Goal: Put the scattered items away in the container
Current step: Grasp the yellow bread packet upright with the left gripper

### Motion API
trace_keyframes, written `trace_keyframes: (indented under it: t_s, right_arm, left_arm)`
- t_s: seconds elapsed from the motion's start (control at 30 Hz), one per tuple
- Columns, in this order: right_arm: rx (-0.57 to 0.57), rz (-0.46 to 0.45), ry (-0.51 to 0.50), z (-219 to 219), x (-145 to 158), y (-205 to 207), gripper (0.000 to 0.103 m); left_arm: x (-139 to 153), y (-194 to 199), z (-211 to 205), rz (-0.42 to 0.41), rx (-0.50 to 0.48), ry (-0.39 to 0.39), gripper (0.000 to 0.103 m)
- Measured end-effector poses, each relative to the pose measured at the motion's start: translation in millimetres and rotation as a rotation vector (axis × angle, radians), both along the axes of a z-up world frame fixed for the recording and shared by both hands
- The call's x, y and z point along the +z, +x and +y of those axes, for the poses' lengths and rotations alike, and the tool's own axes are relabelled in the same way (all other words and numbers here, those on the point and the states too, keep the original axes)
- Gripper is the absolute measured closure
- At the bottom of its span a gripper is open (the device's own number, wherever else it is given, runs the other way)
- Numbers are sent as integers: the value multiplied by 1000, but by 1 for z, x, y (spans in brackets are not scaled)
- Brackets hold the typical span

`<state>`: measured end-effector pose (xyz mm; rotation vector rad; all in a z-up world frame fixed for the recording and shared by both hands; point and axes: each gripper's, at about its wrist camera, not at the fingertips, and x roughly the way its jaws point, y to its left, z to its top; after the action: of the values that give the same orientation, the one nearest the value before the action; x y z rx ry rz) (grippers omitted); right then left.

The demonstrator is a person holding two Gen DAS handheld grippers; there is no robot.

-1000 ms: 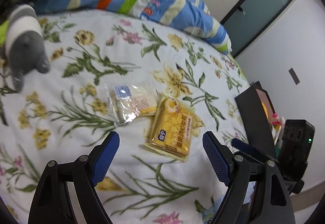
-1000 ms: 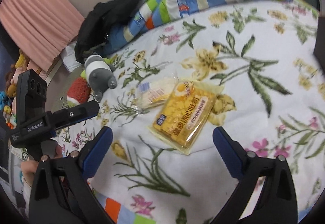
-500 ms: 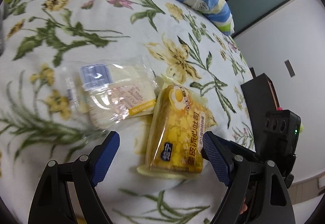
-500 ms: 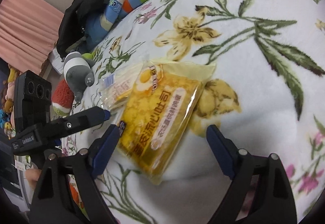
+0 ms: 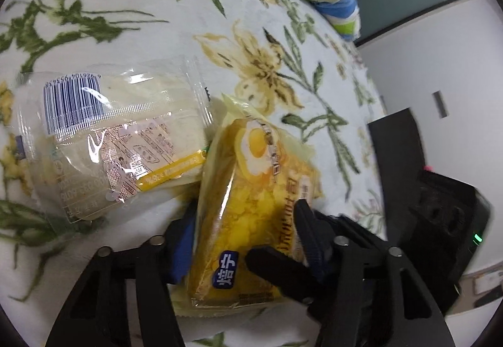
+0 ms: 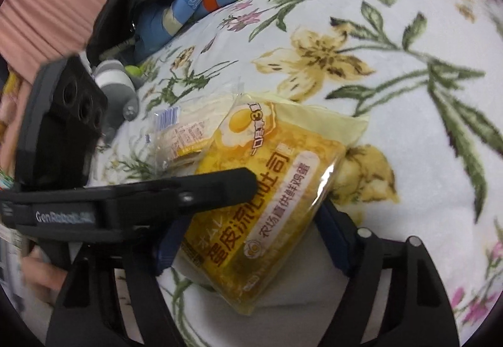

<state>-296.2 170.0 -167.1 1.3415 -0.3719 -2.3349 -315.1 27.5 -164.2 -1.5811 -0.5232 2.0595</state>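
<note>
Item: yellow plastic-wrapped toast packet (image 5: 251, 215), lying on my floral bed blanket (image 5: 283, 32), touching a clear-wrapped pale bun (image 5: 119, 139). Left gripper (image 5: 242, 221) and right gripper (image 6: 251, 230) both clamp it.

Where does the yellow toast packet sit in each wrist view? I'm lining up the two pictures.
Left wrist: yellow toast packet lower centre, between the left gripper fingers.
Right wrist: packet centre, between the right gripper fingers.
Shared landmark: clear bread packet, to its left in both.
</note>
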Motion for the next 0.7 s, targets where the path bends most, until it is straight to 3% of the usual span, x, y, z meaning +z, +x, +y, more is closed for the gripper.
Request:
trace_keyframes:
  t_s: [0.27, 0.7]
  right_arm:
    - [-10, 33, -9, 8, 19, 17, 35]
    - [-40, 177, -8, 35, 106, 69, 36]
  left_arm:
    - [26, 15, 6, 50, -9, -51, 48]
    - [119, 60, 36, 191, -39, -49, 48]
